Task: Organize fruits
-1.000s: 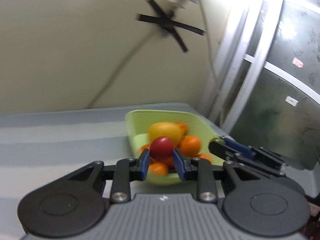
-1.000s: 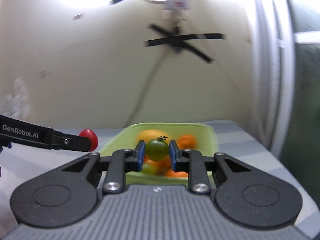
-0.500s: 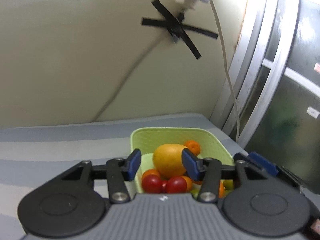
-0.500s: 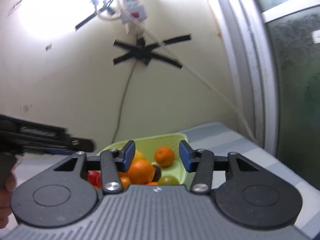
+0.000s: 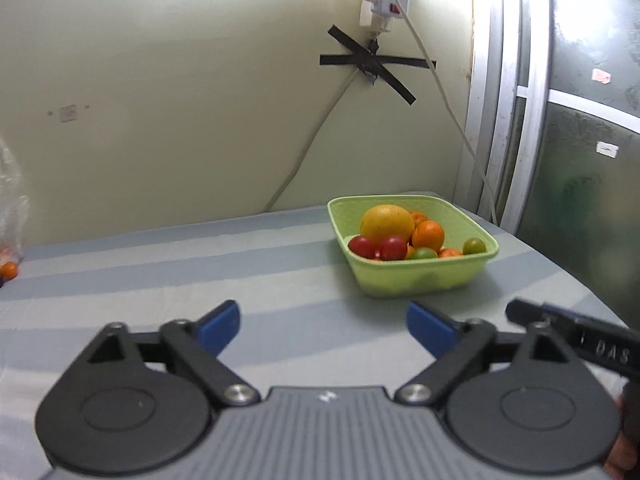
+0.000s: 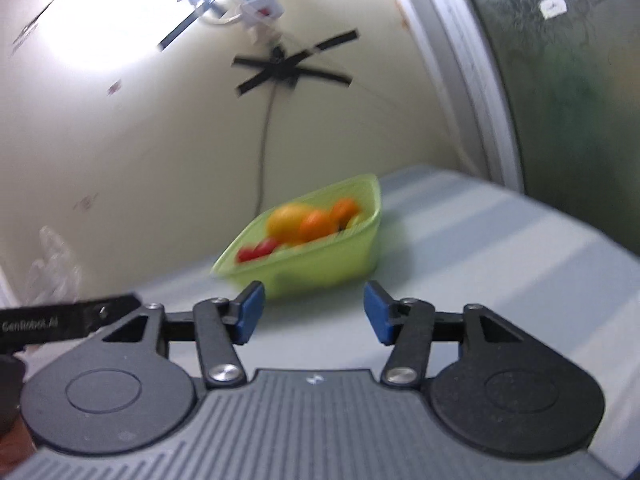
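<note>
On the striped desk [image 5: 200, 264], near the wall, the green bowl [image 5: 416, 276] holds the fruit: a big yellow one [image 5: 387, 224], oranges [image 5: 428, 235], two red tomatoes [image 5: 378, 247] and green ones [image 5: 474, 246]. The left tongs [image 5: 322, 326] have just been opening and stand wide, nothing between them. The right tongs [image 6: 313, 314] have been opening too, parted and empty, short of the bowl [image 6: 320, 258]. One stray orange [image 5: 8, 269] lies at the far left edge.

Green basket [image 5: 416, 280] upright on striped table, holding a large yellow fruit [image 5: 387, 224], oranges [image 5: 428, 235], red [image 5: 393, 249] and green tomatoes [image 5: 474, 246].
</note>
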`<action>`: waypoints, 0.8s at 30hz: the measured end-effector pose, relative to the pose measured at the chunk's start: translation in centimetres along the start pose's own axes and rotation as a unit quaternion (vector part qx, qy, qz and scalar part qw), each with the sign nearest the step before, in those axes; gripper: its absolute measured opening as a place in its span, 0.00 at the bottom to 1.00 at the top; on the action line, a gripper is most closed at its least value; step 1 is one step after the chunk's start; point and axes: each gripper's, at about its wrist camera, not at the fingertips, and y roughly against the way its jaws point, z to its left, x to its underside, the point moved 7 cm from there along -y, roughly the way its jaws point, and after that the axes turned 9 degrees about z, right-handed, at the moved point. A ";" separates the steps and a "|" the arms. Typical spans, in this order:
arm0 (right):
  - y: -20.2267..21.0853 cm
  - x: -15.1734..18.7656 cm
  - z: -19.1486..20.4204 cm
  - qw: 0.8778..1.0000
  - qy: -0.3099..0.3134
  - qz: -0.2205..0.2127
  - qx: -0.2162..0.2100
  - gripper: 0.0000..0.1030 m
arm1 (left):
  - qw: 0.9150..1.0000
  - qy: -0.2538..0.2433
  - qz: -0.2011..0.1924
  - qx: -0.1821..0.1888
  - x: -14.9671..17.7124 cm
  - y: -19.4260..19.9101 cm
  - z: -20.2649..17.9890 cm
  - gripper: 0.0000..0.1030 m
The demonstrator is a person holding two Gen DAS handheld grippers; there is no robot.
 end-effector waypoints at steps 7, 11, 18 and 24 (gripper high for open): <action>3.3 3.2 1.7 0.998 -0.050 0.022 -0.014 0.73 | 0.999 0.015 -0.025 -0.020 3.7 4.5 0.6 1.00; 4.3 4.2 2.5 0.997 -0.067 0.031 -0.022 0.75 | 1.000 0.018 -0.004 -0.008 5.3 5.7 0.8 1.00; 5.1 5.1 4.1 0.997 -0.063 0.033 -0.030 0.77 | 0.994 -0.031 -0.016 -0.102 6.6 7.4 0.5 1.00; 5.6 5.9 5.0 0.997 -0.051 0.038 -0.035 0.78 | 0.994 -0.030 -0.009 -0.101 7.3 8.2 0.2 1.00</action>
